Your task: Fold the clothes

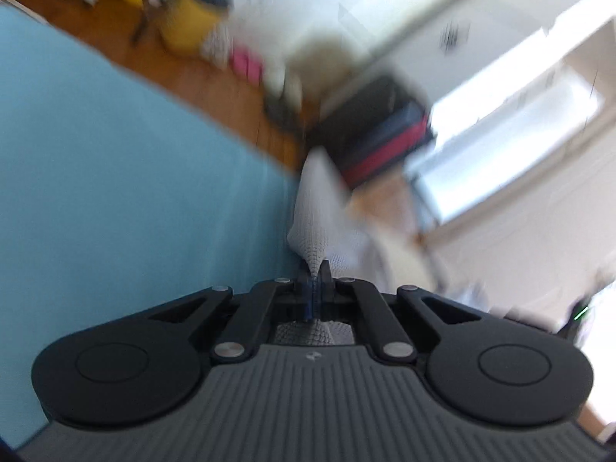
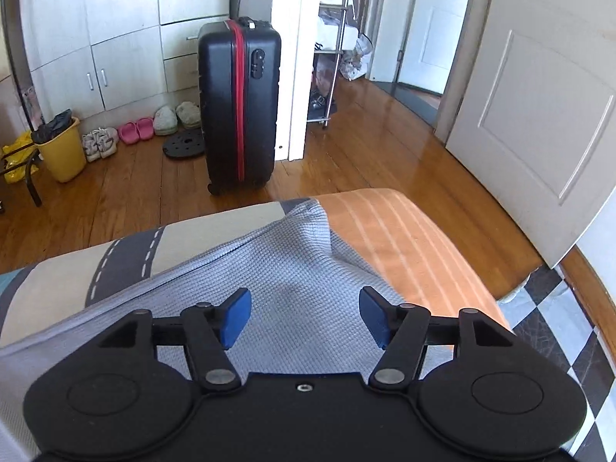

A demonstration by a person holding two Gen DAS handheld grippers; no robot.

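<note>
**One corner pinched, the other side waiting**

The bed carries the work: a striped cover, orange at the far corner, with the pale waffle-knit cloth spread across it and running back under my right gripper. A ridge of the cloth rises toward the far edge of the bed, so it does not lie flat there. Beyond stand a black suitcase and bare wood floor; nothing crowds the bed.

My left gripper has its fingers pressed fully together on a bunch of the cloth, which stands up from them in a narrow peak against the blue cover. That view is blurred, so I judge this hand to be moving, though I cannot tell which way.

My right gripper hangs just over the cloth with its fingers spread wide and nothing between the blue pads.

To do this well, I think I should keep the left pinch firm and carry it evenly, so the fabric follows as a sheet, not a rope. The right could take a matching edge or hold the cloth down. The ridge needs smoothing before any crease is set.
</note>
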